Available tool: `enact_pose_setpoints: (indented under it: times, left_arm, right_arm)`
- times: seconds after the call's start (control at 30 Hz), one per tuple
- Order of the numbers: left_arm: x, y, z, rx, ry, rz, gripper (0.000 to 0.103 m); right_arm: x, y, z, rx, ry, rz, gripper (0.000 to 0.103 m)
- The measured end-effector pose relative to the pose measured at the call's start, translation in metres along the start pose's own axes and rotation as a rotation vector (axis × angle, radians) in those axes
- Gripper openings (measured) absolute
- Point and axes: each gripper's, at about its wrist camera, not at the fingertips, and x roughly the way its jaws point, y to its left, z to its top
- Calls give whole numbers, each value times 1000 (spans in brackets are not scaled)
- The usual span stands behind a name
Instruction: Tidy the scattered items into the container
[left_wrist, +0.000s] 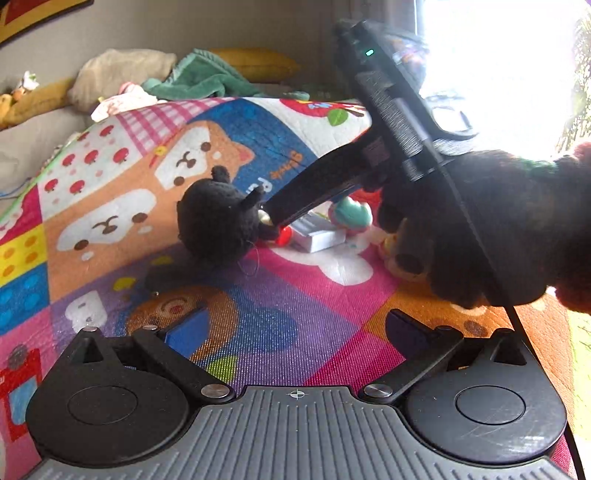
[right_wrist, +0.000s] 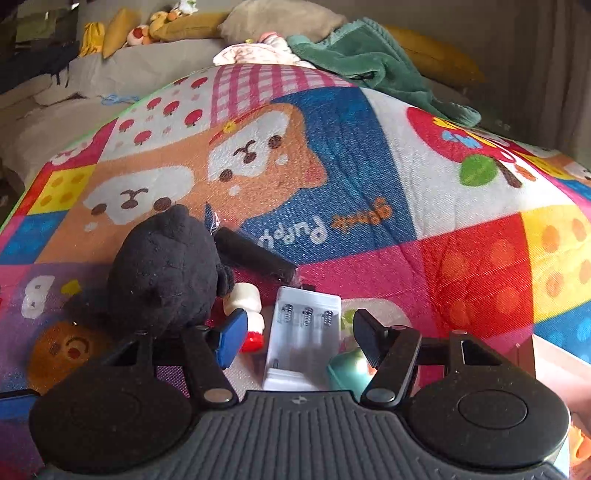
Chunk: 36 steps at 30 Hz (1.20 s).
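1. The right tongs (right_wrist: 299, 334) stand apart over a white battery holder (right_wrist: 303, 339) and clamp nothing.
2. The left tongs (left_wrist: 295, 328) are also spread, empty above the cartoon-print blanket (left_wrist: 277, 314).
3. A black plush toy (right_wrist: 166, 273) lies on the blanket, just left of the holder, touching a small red-and-white figure (right_wrist: 249, 314).
4. A teal object (right_wrist: 349, 369) sits beside the holder's right edge.
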Motion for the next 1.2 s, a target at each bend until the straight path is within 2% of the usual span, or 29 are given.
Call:
enact_pose_setpoints:
  times: [0.13,0.2,0.23,0.27,0.3,0.37,0.43,0.6,0.7,0.73,0.77,0.8,0.83,0.87,0.9,1.0,1.1,1.2]
  left_arm:
    - [1,2,0,-11,6,-11,103]
    - [1,4,0,-19,6,-20,103]
    - [1,5,0,-23,7,-24,103]
    - [1,5,0,-27,8,-27,103]
    - [1,5,0,-29,8,-29,103]
    - [1,6,0,-32,7,-34,103]
    - [1,6,0,-35,7,-38,103]
    - [0,3,0,-23,0,-47,103]
    - [-1,-2,-1,3,9,-83,103]
    - [-1,-4,-2,10,18,-100,103]
    - [-1,-6,-2,19,27,-110,103]
    - [0,-9,-2,29,33,-112,103]
    - [0,-10,-3,39,34,-110,103]
    - [0,-12,-3,47,34,-110,103]
    - [0,-12,-4,50,34,-110,103]
    - [2,-9,-4,29,38,-120,103]
    - [6,-1,-3,-20,54,-142,103]
    - [8,4,-3,-55,65,-154,103]
  right_arm:
    - [19,7,1,-62,78,44,65]
    - [16,2,0,-25,84,86,56]
    - [14,0,-1,-11,88,93,54]
    - [10,0,-3,-15,91,89,46]
    - [5,1,-7,-26,94,91,31]
    - [-9,1,-13,-28,104,79,17]
    - [-24,0,-20,-12,116,116,6]
    - [-66,0,-46,-26,120,151,4]
    - [-80,-2,-53,-25,114,153,4]
    - [-85,-2,-54,-30,96,142,5]
    - [-87,0,-54,-43,66,120,11]
    - [-87,0,-52,-57,43,101,28]
    - [-85,0,-50,-55,31,93,40]
    - [-80,-2,-47,-42,22,89,58]
    - [-72,-3,-44,-38,24,88,67]
    - [-44,-7,-34,-36,56,57,77]
    - [-12,-19,-26,61,130,82,77]
    - [-1,-27,-24,131,125,111,77]
